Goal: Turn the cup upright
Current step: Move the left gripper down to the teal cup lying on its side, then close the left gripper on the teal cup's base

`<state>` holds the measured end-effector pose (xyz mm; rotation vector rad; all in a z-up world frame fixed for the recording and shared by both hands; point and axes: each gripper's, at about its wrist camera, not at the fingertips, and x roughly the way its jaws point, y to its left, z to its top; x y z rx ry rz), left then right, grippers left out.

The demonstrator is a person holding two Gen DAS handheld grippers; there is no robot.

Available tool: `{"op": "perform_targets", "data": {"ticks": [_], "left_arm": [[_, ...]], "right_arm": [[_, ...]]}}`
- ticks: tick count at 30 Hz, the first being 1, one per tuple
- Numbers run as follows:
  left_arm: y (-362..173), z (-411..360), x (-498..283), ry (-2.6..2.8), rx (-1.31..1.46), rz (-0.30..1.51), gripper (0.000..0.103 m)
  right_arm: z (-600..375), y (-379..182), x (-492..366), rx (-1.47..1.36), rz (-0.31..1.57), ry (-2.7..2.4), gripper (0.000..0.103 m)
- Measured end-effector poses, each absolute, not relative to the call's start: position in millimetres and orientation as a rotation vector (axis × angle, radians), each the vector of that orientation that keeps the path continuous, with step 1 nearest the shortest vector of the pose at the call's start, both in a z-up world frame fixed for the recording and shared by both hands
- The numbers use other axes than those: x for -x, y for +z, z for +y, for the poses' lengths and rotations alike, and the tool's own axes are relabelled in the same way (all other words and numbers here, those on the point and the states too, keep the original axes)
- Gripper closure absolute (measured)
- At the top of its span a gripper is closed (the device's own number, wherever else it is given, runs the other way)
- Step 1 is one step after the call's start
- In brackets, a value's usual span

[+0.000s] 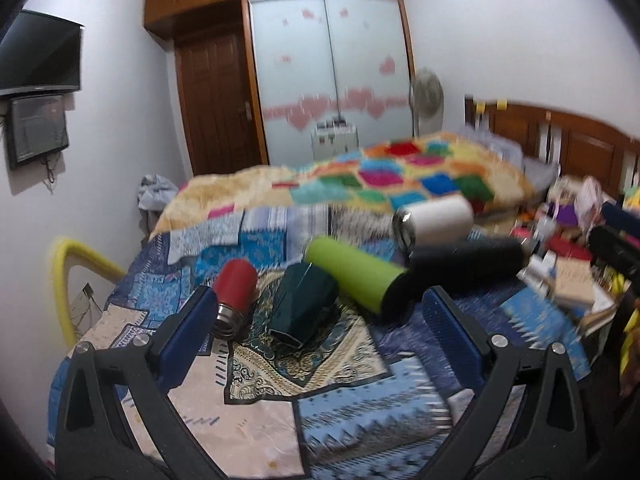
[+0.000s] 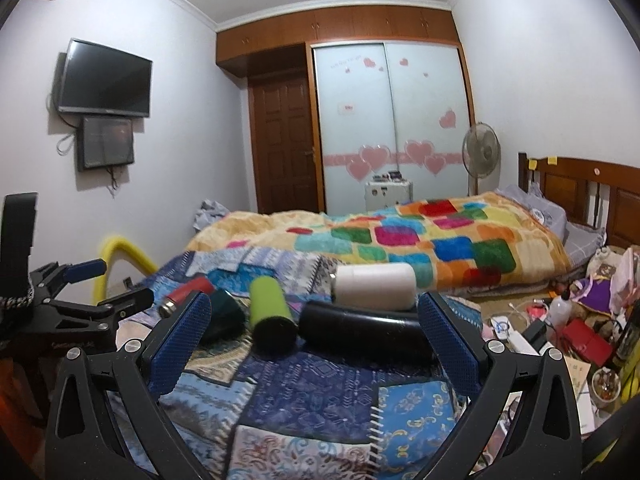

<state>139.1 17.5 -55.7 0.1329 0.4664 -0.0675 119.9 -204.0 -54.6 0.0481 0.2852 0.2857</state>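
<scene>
Several cups lie on their sides on a patterned blue quilt (image 1: 344,412). In the left wrist view: a red cup (image 1: 236,284) with a steel neck, a dark green cup (image 1: 304,300), a lime green cup (image 1: 352,274), a black cup (image 1: 464,266) and a white cup (image 1: 436,222). My left gripper (image 1: 320,312) is open, just short of the dark green cup. In the right wrist view my right gripper (image 2: 312,320) is open, close before the black cup (image 2: 360,330) and lime cup (image 2: 270,316); the white cup (image 2: 374,286) lies behind. The left gripper (image 2: 104,284) shows at the left.
A colourful blanket (image 2: 420,240) lies piled behind the cups. Cluttered items and boxes (image 2: 576,328) lie at the right by the wooden headboard (image 2: 580,188). A yellow padded rail (image 2: 120,256) stands at the left bed edge. A fan (image 2: 480,152) stands by the wardrobe.
</scene>
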Motion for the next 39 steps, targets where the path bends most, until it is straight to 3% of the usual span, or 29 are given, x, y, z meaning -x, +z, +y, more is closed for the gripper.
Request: {"op": "perform_targets", "data": {"ticks": [14, 22, 27, 39], "left_arm": [[-124.9, 40.2, -271.5, -0.137, -0.131, 0.809, 0.0], [-159.4, 49.6, -314.0, -0.198, -0.082, 0.95, 0.014], [-175.6, 48.7, -325.1, -0.203, -0.076, 1.012, 0.029], [-170.8, 56.7, -309.4, -0.169, -0.064, 1.014, 0.037]], "right_arm": [[-208.5, -83.8, -171.8, -0.043, 0.391, 0.272, 0.0], [-207.5, -96.0, -185.1, -0.056, 0.418, 0.279, 0.0], [-207.3, -99.1, -192.0, -0.062, 0.433, 0.283, 0.0], [-203.9, -100.6, -189.7, -0.062, 0.446, 0.29, 0.0]]}}
